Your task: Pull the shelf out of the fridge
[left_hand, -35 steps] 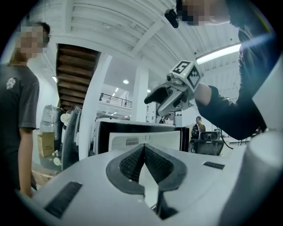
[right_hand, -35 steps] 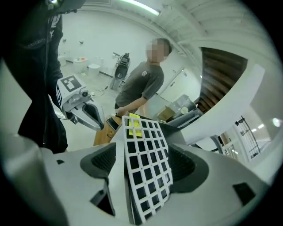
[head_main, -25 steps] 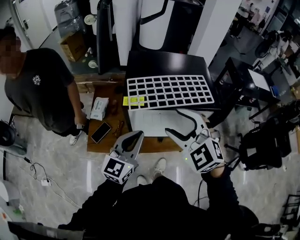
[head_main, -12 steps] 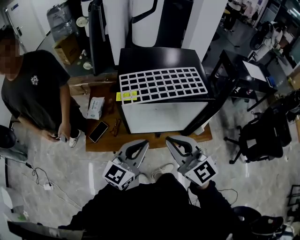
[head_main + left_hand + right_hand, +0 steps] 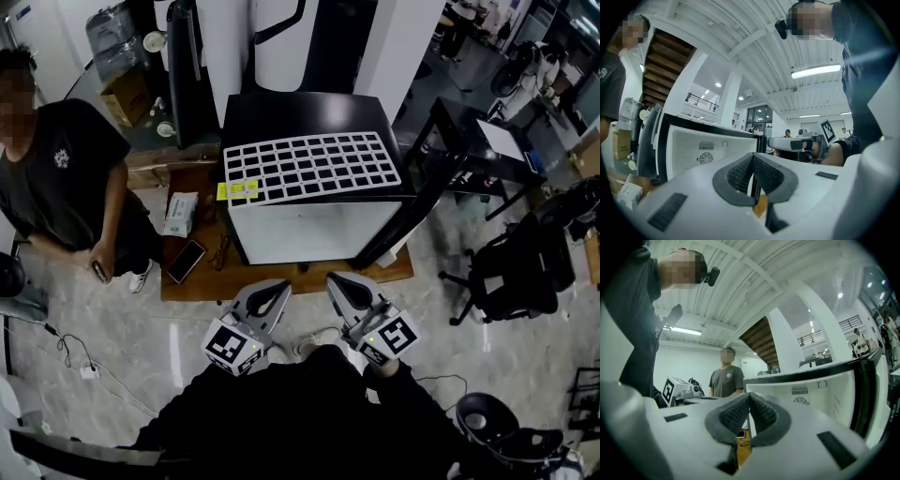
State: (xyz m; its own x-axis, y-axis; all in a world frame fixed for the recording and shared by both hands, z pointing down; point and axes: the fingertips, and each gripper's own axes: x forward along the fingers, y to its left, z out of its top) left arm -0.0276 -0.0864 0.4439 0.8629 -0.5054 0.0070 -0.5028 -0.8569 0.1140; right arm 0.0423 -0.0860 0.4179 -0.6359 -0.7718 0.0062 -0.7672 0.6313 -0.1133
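Over the floor point(image 5: 122, 328), left gripper point(image 5: 277, 288) and right gripper point(image 5: 336, 280) (clenched, empty) point level at the fridge point(image 5: 309, 230).

Fridge point(image 5: 309, 117), phone point(image 5: 186, 260), packet point(image 5: 180, 212) on wooden board point(image 5: 202, 283)

1. Bare floor between the left gripper point(image 5: 278, 287), the right gripper point(image 5: 336, 281) and the wooden board point(image 5: 192, 283)
2. Straight ahead, blocked by the fridge point(image 5: 309, 232); open air above the shelf point(image 5: 314, 167) on top
3. Leftward, cluttered: phone point(image 5: 186, 261), tissue pack point(image 5: 180, 214), bystander point(image 5: 66, 178) close by
4. Rightward, narrowed by the black door point(image 5: 398, 225) and office chair point(image 5: 511, 272)
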